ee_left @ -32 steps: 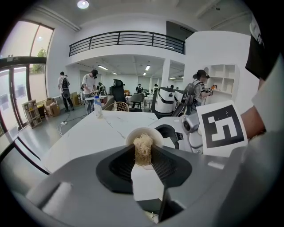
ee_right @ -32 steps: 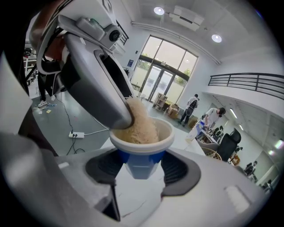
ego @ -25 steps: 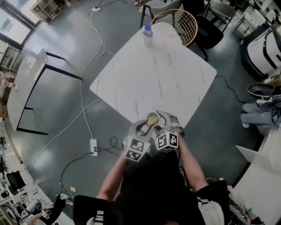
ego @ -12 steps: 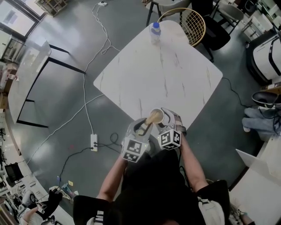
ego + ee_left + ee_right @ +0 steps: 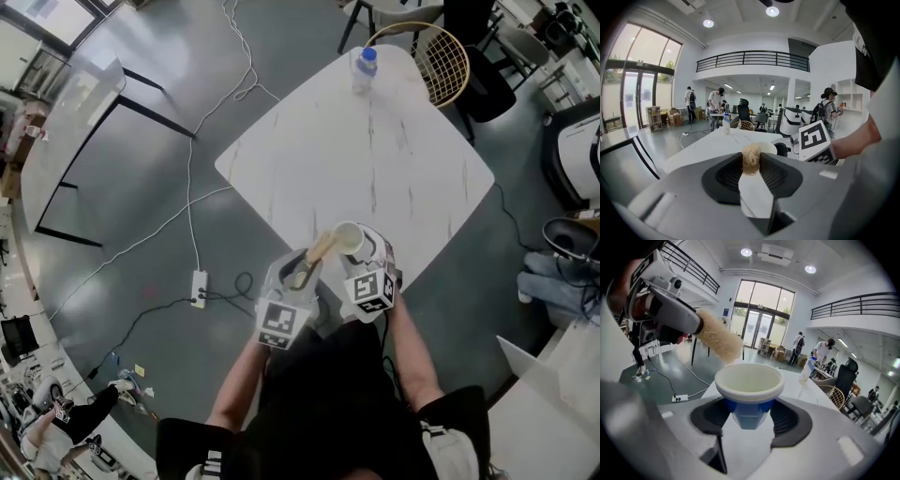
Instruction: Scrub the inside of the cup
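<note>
My head camera looks steeply down on the square white marble table (image 5: 356, 169); both gripper cameras look low across it.

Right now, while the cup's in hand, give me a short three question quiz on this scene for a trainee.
1. Pick one: the left gripper holds A) a rag, B) a tan fibrous scrubber, C) nothing.
2. True or false: the scrubber is pushed down to the bottom of the cup held in the right gripper.
3. Short answer: where on the table does the bottle stand?
Key: 1 B. 2 False: its tip is up by the rim, and the cup's inside shows bare. 3 At the far corner, by the wicker chair.
</note>
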Motion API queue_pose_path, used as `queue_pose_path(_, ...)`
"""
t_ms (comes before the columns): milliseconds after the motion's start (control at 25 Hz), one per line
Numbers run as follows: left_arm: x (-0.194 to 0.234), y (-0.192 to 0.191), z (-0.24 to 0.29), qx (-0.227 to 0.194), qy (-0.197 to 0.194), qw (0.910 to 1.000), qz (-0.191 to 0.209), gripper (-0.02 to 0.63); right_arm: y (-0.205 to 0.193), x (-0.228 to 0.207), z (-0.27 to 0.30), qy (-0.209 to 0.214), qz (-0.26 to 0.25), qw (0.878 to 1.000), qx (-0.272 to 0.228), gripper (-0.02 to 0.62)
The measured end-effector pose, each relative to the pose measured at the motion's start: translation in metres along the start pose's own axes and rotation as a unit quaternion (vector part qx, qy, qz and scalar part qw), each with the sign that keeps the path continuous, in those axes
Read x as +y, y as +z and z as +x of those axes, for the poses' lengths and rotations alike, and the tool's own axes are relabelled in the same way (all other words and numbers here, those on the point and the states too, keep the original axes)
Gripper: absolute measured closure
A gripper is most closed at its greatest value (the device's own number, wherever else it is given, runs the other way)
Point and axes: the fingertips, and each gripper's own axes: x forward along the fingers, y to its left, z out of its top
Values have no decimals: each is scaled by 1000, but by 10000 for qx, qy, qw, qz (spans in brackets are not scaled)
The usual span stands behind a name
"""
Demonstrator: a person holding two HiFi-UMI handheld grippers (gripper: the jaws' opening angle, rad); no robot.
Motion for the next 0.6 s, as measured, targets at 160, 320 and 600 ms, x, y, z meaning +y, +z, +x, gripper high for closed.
queue_pose_path(160, 22, -12, -3, 70, 316, 9992, -230, 485, 8, -5, 12, 103, 389, 9989, -254, 328)
queue_pose_path(320, 41, -24, -9, 145, 555, 9974, -431, 485, 15, 2, 30, 274, 573, 9970, -447, 328)
queue_pose_path(600, 63, -39, -12, 157, 741, 9952, -622, 485, 20, 15, 71, 504, 746, 9946, -511, 327)
